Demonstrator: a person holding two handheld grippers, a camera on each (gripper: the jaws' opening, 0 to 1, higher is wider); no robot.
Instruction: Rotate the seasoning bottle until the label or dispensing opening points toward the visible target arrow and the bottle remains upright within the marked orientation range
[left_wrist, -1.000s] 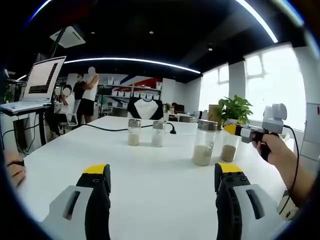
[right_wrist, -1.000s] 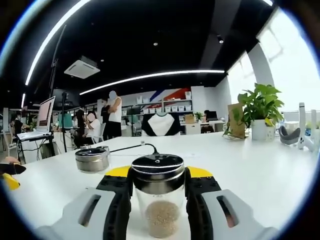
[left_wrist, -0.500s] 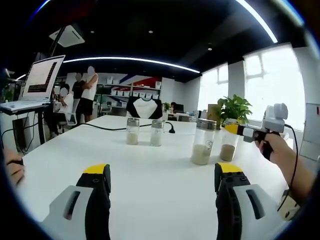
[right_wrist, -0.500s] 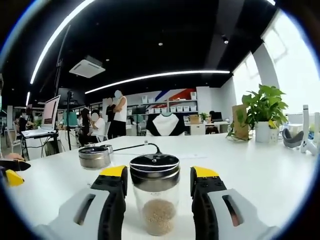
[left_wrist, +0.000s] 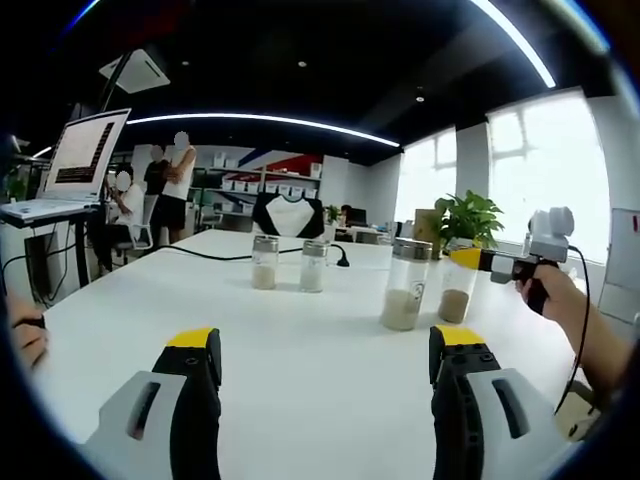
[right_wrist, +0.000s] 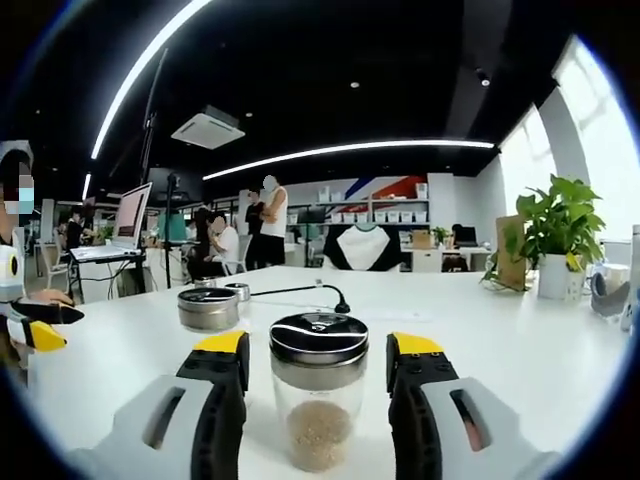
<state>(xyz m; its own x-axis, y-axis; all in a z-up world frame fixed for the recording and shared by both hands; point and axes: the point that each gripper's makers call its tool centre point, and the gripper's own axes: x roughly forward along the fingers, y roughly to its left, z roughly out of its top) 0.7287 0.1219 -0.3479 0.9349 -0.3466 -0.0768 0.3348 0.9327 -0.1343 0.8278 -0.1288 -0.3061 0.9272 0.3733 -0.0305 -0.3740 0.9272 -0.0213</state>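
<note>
Right gripper view: the bottle stands upright on the counter between the right tongs, whose jaws now stand spread with a clear gap on each side of the glass. A second ago they were clamped on it just under the metal lid; half a second ago they had parted, and now they sit released and a little farther back. So the turn looks finished, or one bite of it, and the bottle has kept its footing after the let-go. No arrow or orientation mark is visible on the counter, and no label shows on the near face, so whether it points correctly cannot be told.

Just left of these tongs and beyond them sits a second lid, belonging to the larger jar.

From the left gripper view the bottle stands ahead and to the right, with the right tongs just behind it and the hand drawing away. The jar stands just left of it, two more shakers farther off. The left tongs hover released, grasping nothing, well short of everything.
</note>
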